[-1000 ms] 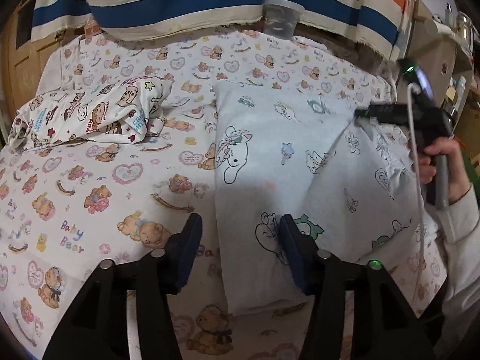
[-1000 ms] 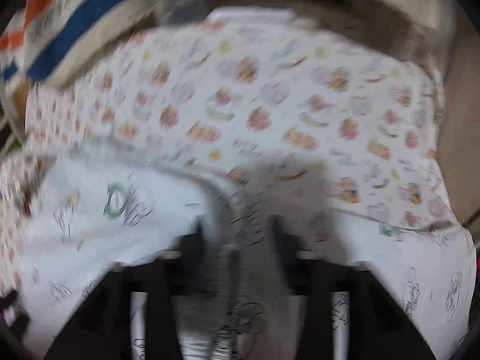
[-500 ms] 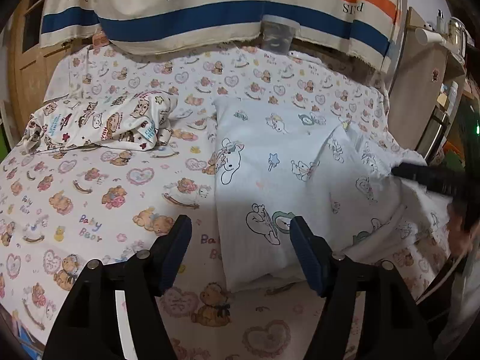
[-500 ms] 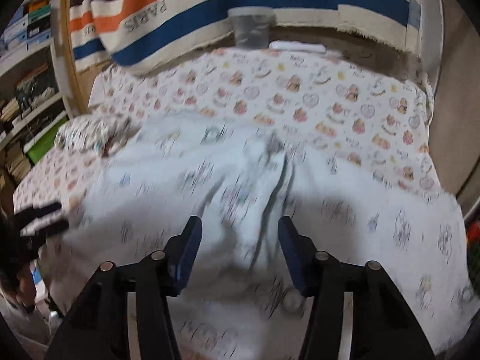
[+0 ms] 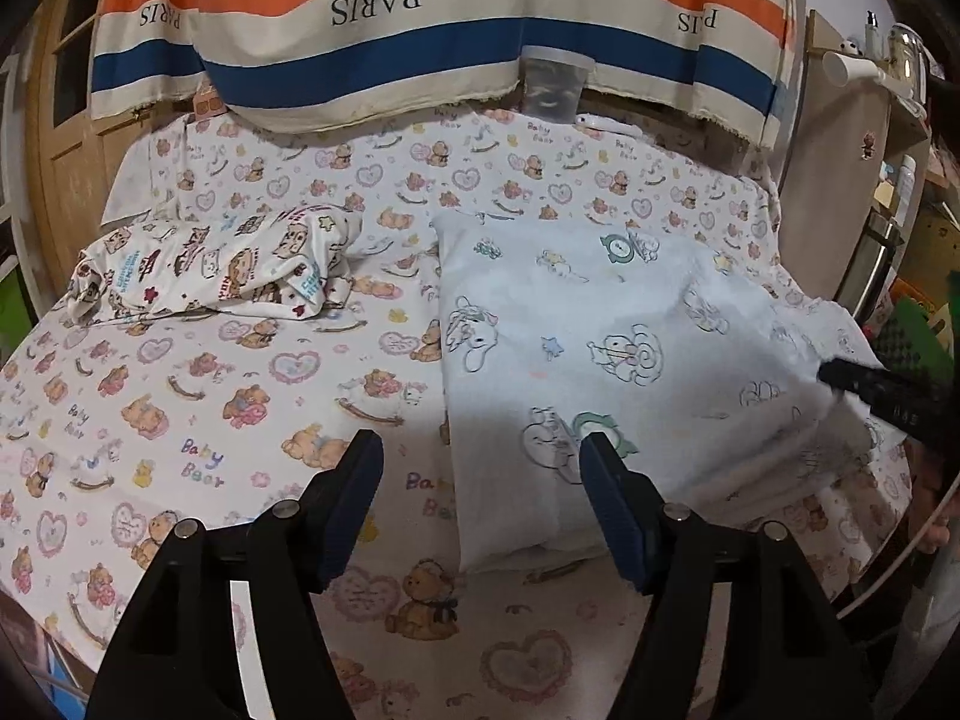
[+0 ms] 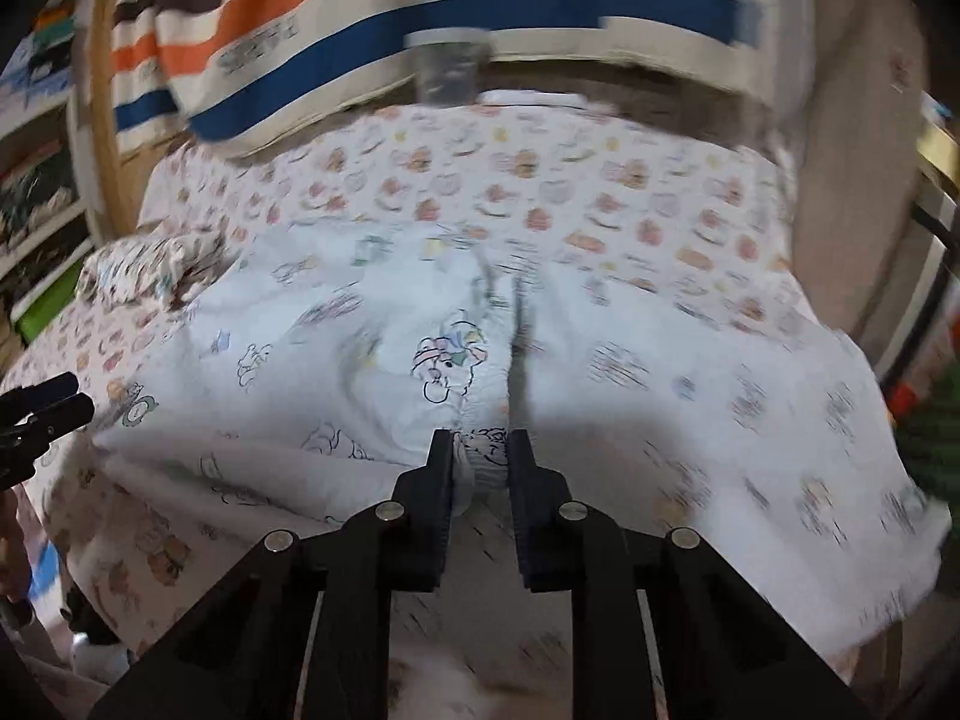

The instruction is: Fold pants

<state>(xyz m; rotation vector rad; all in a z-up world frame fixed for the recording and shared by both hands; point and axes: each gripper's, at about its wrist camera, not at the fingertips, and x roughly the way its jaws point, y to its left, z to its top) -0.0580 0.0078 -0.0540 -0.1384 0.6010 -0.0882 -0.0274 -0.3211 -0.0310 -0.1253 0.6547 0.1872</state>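
White cartoon-print pants (image 5: 576, 372) lie on the right half of a bed (image 5: 198, 420) covered with a teddy-bear sheet. The right claw (image 6: 480, 450) has just been closing and now pinches a gathered bunch of the pants' near edge between its jaws. The left claw (image 5: 480, 498) hangs open above the near left corner of the pants, with nothing between its jaws.

The step in hand looks like gripping the near edge to carry it over for a fold. To do it well, the right claw should keep all the bunched layers clamped, and the left claw should probably take the left corner, so both lift level and the cloth does not sag or twist.

A crumpled printed garment (image 5: 222, 270) lies well apart on the left half of the bed, leaving bare sheet between. The pants' right side drapes close to the bed's right edge. A striped PARIS cloth (image 5: 420, 30) hangs behind the bed's far side, and a wooden cabinet (image 5: 840, 180) stands just beside the right edge, so room is freest to the left.
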